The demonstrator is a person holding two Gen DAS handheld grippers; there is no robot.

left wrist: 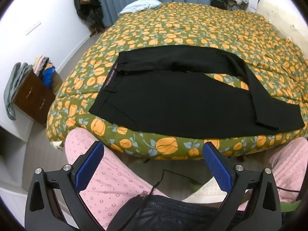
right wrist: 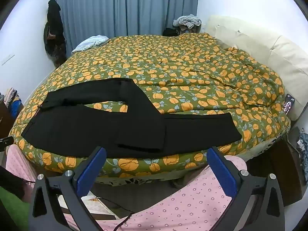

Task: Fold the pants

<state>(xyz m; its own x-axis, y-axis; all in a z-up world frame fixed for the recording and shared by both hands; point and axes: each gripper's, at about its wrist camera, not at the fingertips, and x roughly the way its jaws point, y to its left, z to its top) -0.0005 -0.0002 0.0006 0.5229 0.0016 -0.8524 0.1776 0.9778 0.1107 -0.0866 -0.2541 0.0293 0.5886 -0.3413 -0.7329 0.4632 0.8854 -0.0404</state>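
Black pants lie flat on the near edge of the bed, waistband to the left. The far leg bends back and crosses over the near leg, leaving a gap of quilt between them. They also show in the right wrist view. My left gripper is open and empty, held back from the bed above the person's lap. My right gripper is open and empty, just short of the bed edge, in front of the crossed leg hem.
The bed has a green quilt with orange flowers. A cream headboard is at right, with a phone by it. A brown drawer unit with clothes stands left. Light clothes lie at the far corner. Pink-pyjama knees are below.
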